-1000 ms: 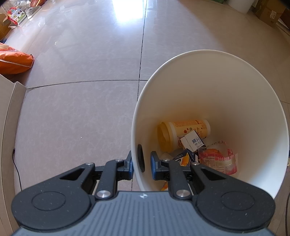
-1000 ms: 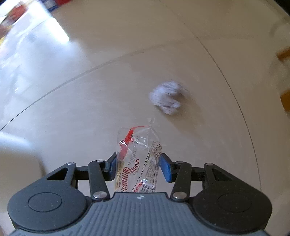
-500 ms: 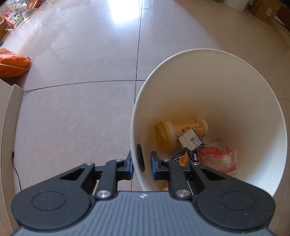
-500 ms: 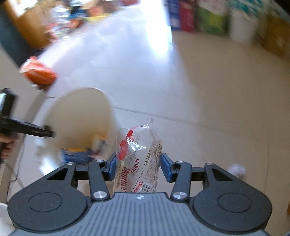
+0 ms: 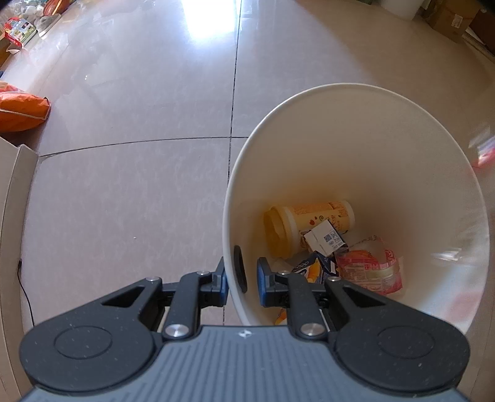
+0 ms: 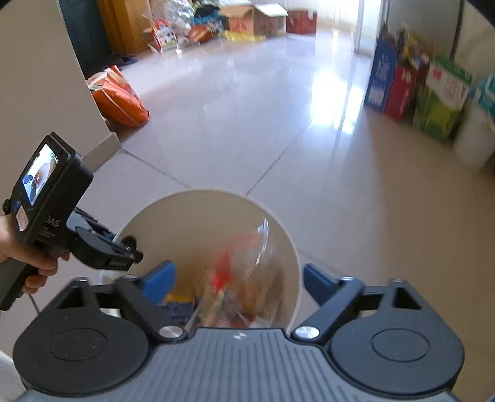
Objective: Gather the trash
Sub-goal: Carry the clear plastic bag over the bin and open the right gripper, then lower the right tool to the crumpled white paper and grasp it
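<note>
My left gripper is shut on the near rim of a white trash bin, with one finger outside and one inside. In the bin lie a yellow cup, a small white carton and a pink wrapper. In the right wrist view my right gripper stands open just above the bin. A clear wrapper with red print is a blur between its spread fingers, loose over the bin's mouth. A hand holds the left gripper at the bin's left rim.
The bin stands on a glossy tiled floor. An orange bag lies by a wall corner on the left. Coloured cartons line the right side and cardboard boxes stand at the far end. A beige panel edges the left.
The right gripper swung from the floor to above the bin and opened, letting go of the clear wrapper. The left gripper kept its hold on the rim.
</note>
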Demonstrator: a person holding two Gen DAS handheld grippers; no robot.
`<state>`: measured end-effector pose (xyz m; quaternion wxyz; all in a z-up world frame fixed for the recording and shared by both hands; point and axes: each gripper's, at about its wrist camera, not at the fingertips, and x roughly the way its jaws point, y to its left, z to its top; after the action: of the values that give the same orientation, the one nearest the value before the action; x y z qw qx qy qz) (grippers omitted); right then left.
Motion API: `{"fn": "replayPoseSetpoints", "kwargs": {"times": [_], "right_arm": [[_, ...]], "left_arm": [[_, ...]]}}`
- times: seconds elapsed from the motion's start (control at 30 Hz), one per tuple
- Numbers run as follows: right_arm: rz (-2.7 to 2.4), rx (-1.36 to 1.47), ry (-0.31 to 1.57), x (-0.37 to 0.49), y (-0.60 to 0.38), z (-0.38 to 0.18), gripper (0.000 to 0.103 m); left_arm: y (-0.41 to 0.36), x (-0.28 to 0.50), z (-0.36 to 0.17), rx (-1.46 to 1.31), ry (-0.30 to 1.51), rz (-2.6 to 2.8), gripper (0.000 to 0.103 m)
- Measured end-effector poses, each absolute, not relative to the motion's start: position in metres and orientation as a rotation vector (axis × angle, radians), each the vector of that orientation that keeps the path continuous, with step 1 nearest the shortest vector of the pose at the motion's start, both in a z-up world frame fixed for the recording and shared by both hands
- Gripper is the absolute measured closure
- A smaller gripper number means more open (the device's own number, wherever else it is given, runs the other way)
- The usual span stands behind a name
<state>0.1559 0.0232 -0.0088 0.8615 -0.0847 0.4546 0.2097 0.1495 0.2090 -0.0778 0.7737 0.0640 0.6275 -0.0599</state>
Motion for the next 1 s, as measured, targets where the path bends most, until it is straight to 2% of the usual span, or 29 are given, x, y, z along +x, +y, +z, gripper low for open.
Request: {"fn": "replayPoseSetpoints", "kwargs": {"times": [0.57, 0.8, 1.0], "right_arm": [[0.327, -0.081, 0.987, 0.162, -0.033, -0.023, 0.008], [0.227, -0.024, 1.017, 0.145, -0.093, -0.040, 0.008], [0.056, 0.019, 1.048, 0.135, -0.164, -0.076, 0.008]], "left_arm": [[0.208, 0.149, -0.078, 0.139, 1.359, -0.126, 0.088], [0.212, 0.149, -0.077, 0.123, 1.359, -0.129, 0.088], [0.211, 0.149, -0.077, 0.131, 1.359, -0.129, 0.088]]}}
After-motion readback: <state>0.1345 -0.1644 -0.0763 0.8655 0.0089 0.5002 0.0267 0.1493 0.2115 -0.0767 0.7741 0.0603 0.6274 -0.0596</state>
